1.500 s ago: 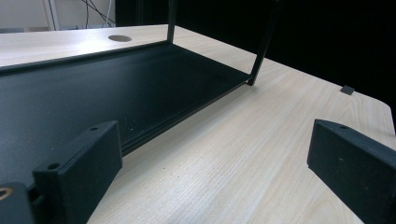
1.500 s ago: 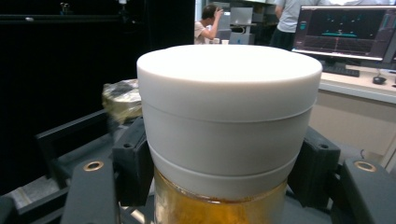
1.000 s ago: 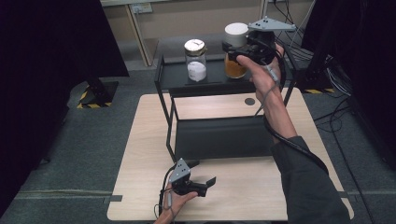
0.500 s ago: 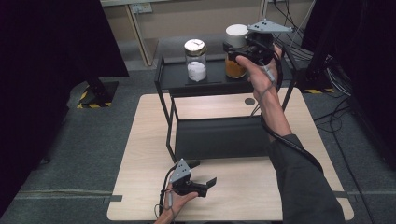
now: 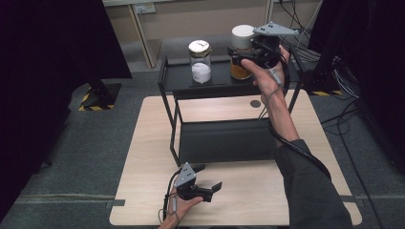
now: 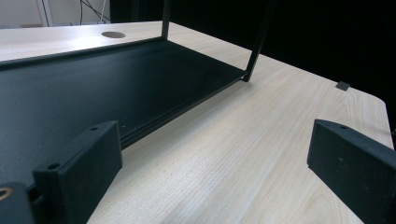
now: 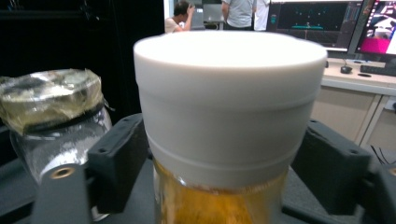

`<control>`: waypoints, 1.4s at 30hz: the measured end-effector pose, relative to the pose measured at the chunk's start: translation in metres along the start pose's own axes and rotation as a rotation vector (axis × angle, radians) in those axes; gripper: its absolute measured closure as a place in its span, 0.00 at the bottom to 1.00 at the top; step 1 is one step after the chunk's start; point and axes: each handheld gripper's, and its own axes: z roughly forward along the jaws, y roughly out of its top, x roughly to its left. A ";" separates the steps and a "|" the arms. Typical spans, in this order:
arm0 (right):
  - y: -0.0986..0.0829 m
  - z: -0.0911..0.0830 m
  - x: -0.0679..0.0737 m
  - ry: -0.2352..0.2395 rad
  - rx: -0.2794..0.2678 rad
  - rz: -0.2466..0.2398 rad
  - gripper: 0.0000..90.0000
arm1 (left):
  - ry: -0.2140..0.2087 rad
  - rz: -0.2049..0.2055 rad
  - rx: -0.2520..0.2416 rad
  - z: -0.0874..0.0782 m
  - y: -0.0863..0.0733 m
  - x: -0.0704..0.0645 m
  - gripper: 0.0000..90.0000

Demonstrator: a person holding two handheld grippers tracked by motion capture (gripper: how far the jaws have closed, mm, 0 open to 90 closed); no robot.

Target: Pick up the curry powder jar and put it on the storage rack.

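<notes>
While my right gripper [image 5: 249, 56] sits up at the top shelf [image 5: 217, 76] of the black rack, its jaws stand either side of the amber jar [image 7: 219, 200], at the neck just under the white lid [image 7: 229, 93]. R gripper view: both pads look flush w/ the jar, so I read it as clamped, though the contact itself is partly hidden by the lid. Jar is at the shelf's right end, upright; can't tell if its base rests on the shelf or is just off it. Second jar [image 5: 200, 64], foil-topped w/ white contents, stands apart to its left.

Left gripper [image 5: 206, 181] idles low over the table [image 5: 153, 143] near the front edge, jaws wide apart, nothing between.

Step in hand, my judgement: grasp/placing at the shelf. Next move needs jar kept vertical, clear of the neighbour and the rack's posts.
</notes>
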 end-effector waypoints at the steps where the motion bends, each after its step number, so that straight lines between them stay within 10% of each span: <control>1: -0.001 -0.001 0.000 -0.001 -0.008 0.002 0.17 | 0.001 0.000 0.000 0.000 0.000 0.000 0.03; 20: -0.019 -0.033 -0.005 0.019 -0.048 0.054 0.00 | -0.001 0.003 0.008 0.001 0.000 -0.001 0.03; 42: -0.060 -0.078 0.000 0.112 -0.080 0.004 0.00 | 0.003 -0.006 0.002 0.000 -0.001 0.000 0.03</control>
